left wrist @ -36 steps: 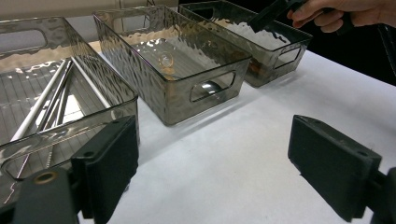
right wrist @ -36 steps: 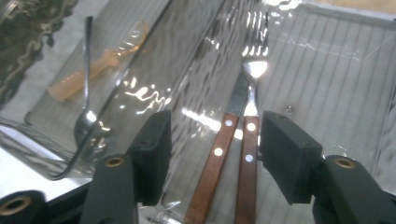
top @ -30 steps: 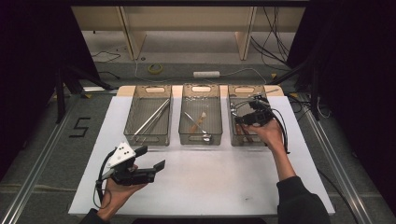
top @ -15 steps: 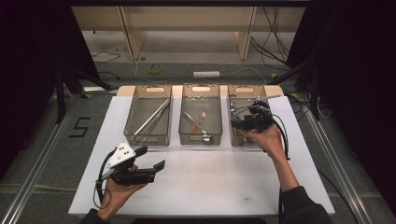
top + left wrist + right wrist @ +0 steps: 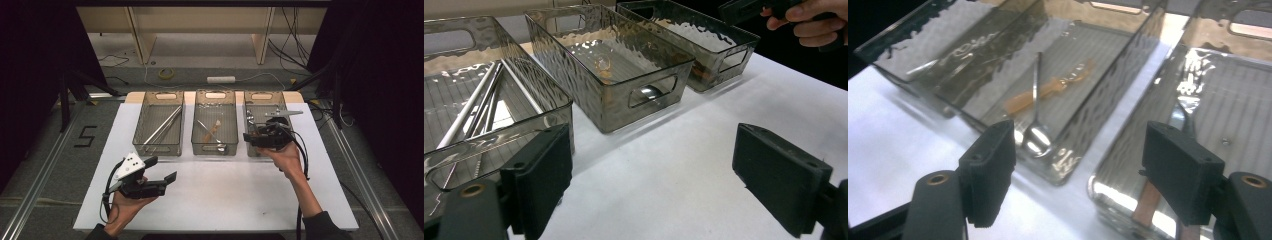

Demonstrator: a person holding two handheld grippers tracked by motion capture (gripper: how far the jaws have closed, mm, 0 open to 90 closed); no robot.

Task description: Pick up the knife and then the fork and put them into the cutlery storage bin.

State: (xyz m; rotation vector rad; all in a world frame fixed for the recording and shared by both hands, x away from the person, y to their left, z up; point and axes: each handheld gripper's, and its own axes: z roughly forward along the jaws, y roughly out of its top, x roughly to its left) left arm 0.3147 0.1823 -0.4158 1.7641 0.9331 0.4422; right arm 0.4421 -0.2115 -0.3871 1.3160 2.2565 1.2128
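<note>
right gripper (image 5: 257, 138) | we have drawn it back to the near end of the right bin (image 5: 287, 102), jaws released, empty | cutlery (image 5: 1146, 202) lies in that bin below | left gripper (image 5: 162, 169) open, idle | drop looks done

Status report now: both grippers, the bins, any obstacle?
Left gripper open, low over the table. Right gripper open, over right bin. Nothing held. No obstacle.

bright overhead light, dark surroundings; glare on the clear bins (image 5: 1128, 75), gripper views soft.
</note>
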